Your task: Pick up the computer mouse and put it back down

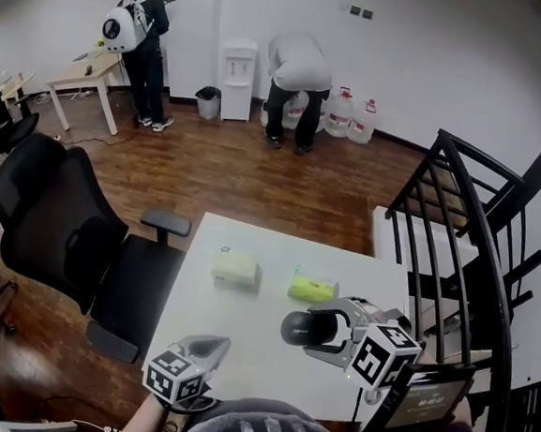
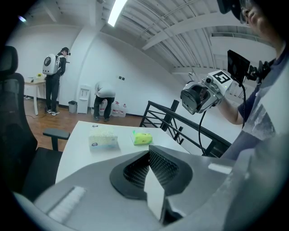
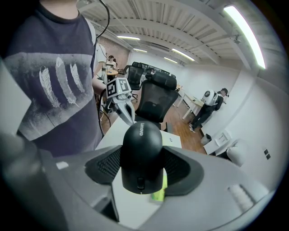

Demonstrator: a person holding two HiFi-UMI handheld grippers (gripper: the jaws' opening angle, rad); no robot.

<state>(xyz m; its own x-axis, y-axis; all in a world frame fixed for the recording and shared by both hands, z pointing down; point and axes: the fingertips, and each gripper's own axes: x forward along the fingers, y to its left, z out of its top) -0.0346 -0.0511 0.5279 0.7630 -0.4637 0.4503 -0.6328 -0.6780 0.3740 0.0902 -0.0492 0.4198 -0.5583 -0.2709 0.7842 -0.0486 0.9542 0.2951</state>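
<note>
Mouse (image 1: 308,328) pinched across its sides by right gripper (image 1: 325,329), held clear above white table (image 1: 247,265); left gripper (image 1: 206,349) pressed together, empty; lift looks done, next likely a level lowering, then release.

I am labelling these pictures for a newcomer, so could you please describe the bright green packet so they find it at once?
Start at the white table. Two small packets lie side by side on its far half; the one wanted is the lime-green packet, right of the pale boxy pack in the head view.
</note>
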